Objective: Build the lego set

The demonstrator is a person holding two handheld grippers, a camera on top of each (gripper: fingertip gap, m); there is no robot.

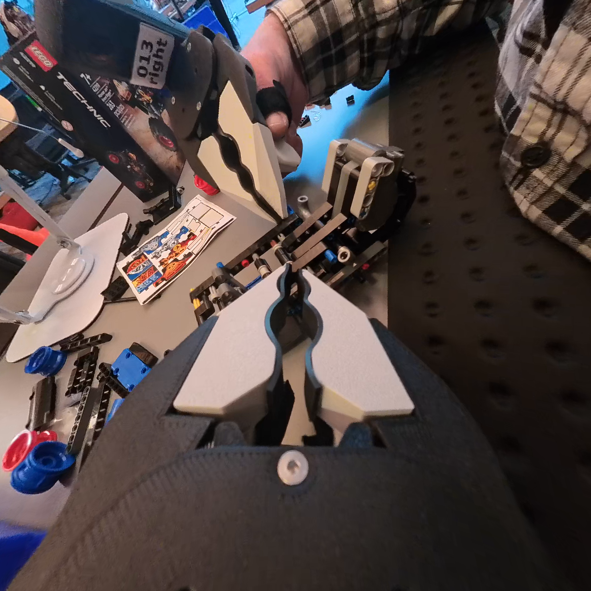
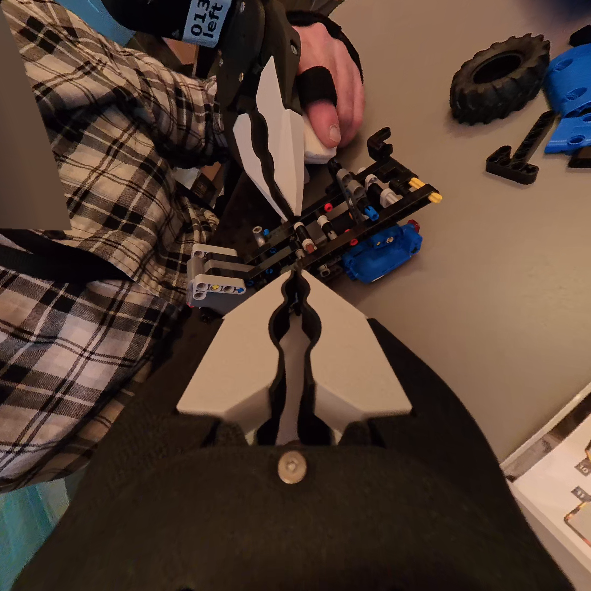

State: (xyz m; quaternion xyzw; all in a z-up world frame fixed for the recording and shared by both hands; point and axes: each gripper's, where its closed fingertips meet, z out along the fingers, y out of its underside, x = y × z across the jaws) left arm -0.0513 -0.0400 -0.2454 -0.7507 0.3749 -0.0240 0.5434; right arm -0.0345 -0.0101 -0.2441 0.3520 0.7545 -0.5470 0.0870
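The half-built chassis [image 1: 323, 236] is a black beam frame with grey beams at one end and a blue block [image 2: 380, 252] at the other. It is held over the table's near edge. My left gripper [image 1: 292, 270] is shut on one black side beam of the chassis. My right gripper [image 2: 295, 273] is shut on the opposite black side beam [image 2: 323, 252]. Each gripper shows in the other's view: the right [image 1: 281, 217] comes in from above, and so does the left [image 2: 289, 216]. The two face each other across the frame [image 2: 367, 204].
On the grey table [image 1: 153, 319] lie a sticker sheet [image 1: 172, 249], the set's box [image 1: 96, 105], a white stand base [image 1: 64, 275], loose black beams [image 1: 86, 367], and blue [image 1: 44, 361] and red [image 1: 19, 447] hubs. A black tyre [image 2: 499, 80], blue panels [image 2: 569, 96], a black beam [image 2: 518, 156] and the booklet [image 2: 559, 479] lie to the right. The grippers' ends are close to 5 cm from one another.
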